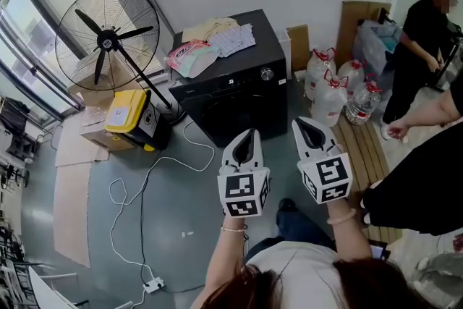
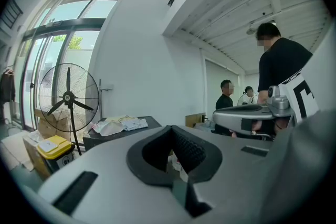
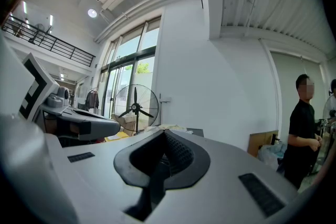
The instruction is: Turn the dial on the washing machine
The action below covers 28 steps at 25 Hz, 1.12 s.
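Holding left gripper and right gripper clenched on nothing, you face the washing machine; its dial sits near the front's upper right corner, well apart from both.

Bright daylight from windows at left; soft shadows; fisheye warping, dark vignette in gripper views.

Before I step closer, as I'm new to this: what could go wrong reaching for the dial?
The white cable loops over the floor before the washing machine and could trip you. The left claw and right claw are shut; unopened, they would likely poke the dial, not grip it.
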### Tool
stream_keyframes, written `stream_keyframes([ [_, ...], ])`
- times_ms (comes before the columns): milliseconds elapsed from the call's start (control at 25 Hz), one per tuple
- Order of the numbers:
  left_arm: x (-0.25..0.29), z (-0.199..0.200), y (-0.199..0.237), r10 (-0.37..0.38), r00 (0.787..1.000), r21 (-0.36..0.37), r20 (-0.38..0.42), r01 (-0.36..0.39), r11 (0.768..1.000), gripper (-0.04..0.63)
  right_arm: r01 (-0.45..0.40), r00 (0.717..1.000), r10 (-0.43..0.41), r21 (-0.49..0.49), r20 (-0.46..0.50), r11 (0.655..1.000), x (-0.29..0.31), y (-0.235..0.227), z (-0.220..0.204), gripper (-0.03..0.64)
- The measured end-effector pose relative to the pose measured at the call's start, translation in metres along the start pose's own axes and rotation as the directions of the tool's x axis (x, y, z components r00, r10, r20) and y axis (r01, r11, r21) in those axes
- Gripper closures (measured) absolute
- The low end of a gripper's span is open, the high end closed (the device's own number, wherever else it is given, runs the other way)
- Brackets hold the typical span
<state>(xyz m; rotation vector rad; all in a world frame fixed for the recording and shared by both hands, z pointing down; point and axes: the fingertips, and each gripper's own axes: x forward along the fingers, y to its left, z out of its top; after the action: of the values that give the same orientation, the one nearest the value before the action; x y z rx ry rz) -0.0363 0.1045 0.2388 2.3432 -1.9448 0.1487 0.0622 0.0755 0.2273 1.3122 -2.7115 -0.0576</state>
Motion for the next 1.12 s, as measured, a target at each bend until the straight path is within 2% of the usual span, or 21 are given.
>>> stream_keyframes([
  [1120,0.023,-0.007,0.006,-0.015,0.999,-0.008,-0.031,0.014,1.000,0.581,0.014,1.000,-0.013,0.014,-0.013,1.000,0.020,-0.015,-0.007,0.591],
])
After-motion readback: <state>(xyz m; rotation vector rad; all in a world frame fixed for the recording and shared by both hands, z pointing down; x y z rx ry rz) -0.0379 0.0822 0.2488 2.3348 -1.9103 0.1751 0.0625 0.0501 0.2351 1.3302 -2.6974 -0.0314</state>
